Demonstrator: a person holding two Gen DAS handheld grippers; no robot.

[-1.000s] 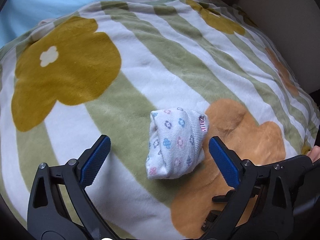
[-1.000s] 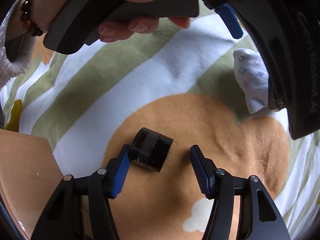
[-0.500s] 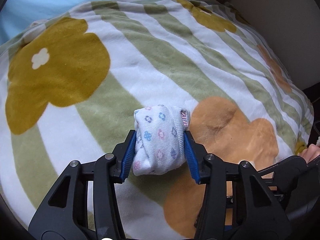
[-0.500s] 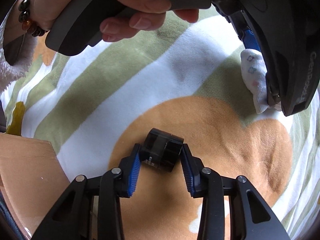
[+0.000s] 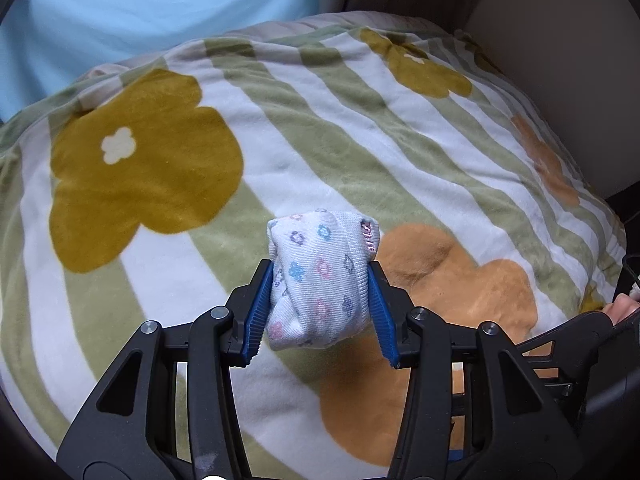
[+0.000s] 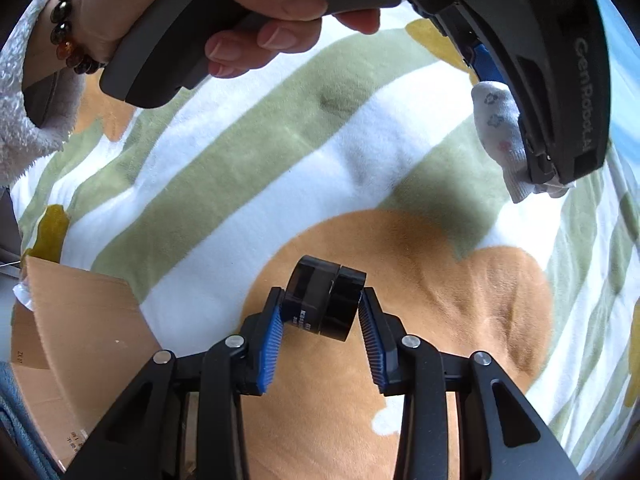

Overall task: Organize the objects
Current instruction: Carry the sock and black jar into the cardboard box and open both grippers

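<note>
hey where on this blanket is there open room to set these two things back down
Bare blanket stretches across the green and white stripes beyond the rolled sock, between the mustard flower on the left and the orange flower on the right. It is crowded near the right tongs holding the black jar, where the cardboard box borders the left and the left tongs hang close by.

Left gripper (image 6: 516,136) body hides far half of sock (image 6: 500,136) in right wrist view. White print on black container (image 6: 326,302) too small to read. Cardboard box (image 6: 76,336) cut by left edge.
</note>
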